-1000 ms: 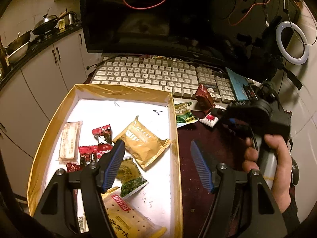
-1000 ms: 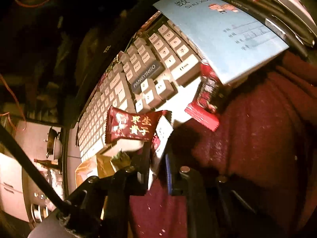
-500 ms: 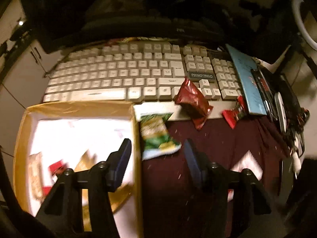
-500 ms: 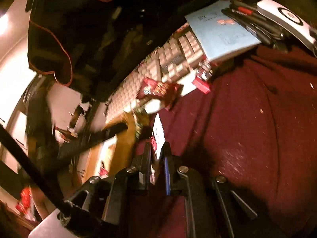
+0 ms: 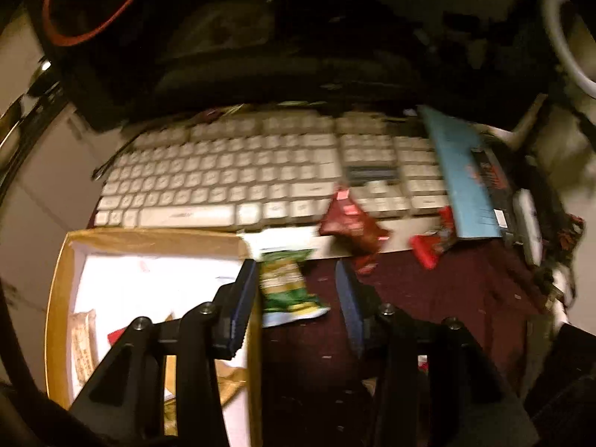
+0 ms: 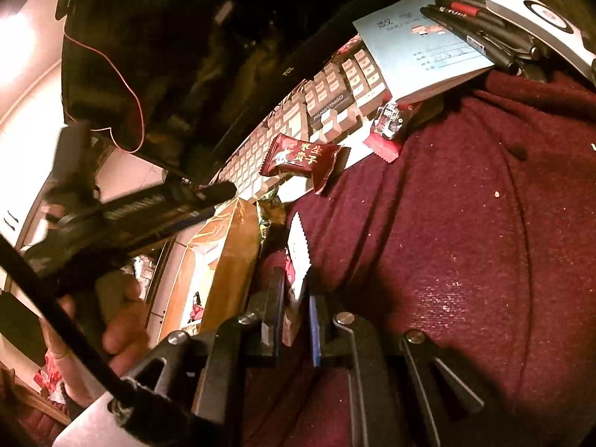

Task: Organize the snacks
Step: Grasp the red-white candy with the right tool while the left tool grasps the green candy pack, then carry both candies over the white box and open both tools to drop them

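My left gripper [image 5: 294,298] is open, its fingers either side of a green snack packet [image 5: 287,287] lying on the maroon cloth by the right wall of the gold box [image 5: 59,279]. The box holds several snacks. A dark red packet [image 5: 350,223] and a small red candy [image 5: 428,247] lie at the keyboard's front edge. My right gripper [image 6: 294,305] is shut on a small white and red packet [image 6: 296,260], held above the cloth beside the box [image 6: 231,260]. The dark red packet [image 6: 301,158] and red candy [image 6: 387,130] show beyond it.
A white keyboard [image 5: 242,171] lies behind the box, with a dark monitor [image 5: 260,29] behind it. A blue notebook [image 5: 458,171] with pens rests on the keyboard's right end. The left hand and its gripper [image 6: 123,216] show at left in the right wrist view.
My left gripper moved right from over the box to the green packet on the cloth. My right gripper lifted back from the keyboard, still holding the small packet.
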Demonstrator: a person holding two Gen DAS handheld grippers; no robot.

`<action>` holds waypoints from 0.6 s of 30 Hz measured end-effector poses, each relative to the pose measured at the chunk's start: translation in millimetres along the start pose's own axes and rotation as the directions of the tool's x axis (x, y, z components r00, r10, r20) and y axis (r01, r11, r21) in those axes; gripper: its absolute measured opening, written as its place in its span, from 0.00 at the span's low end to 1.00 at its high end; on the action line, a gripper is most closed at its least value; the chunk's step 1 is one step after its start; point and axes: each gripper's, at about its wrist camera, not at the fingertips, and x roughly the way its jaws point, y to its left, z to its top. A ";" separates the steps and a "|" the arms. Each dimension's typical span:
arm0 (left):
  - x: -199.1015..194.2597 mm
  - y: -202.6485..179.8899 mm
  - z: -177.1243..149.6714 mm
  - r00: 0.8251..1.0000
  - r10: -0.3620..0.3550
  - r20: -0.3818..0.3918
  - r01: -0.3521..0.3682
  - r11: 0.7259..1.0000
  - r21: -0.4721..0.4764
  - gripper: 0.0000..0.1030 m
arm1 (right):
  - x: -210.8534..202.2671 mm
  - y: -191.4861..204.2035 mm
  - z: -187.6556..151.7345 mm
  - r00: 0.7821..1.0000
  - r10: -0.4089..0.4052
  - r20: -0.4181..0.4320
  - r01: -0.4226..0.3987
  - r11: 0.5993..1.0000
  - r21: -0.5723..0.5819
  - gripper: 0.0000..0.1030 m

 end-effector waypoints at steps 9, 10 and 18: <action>67.6 -3.7 2.8 0.978 0.112 -0.176 -0.107 0.993 0.043 0.27 | 0.4 4.2 -1.4 0.999 -0.034 0.002 0.034 0.999 -0.027 0.09; 68.1 -2.4 2.2 0.978 0.130 -0.162 -0.124 0.991 0.046 0.22 | 0.2 4.8 -1.4 0.999 -0.039 0.005 0.039 0.999 -0.028 0.09; 20.5 17.8 -16.7 0.998 -0.003 -0.062 0.001 0.999 -0.037 0.14 | -1.8 5.2 -1.7 0.999 -0.034 0.006 0.034 0.999 -0.040 0.09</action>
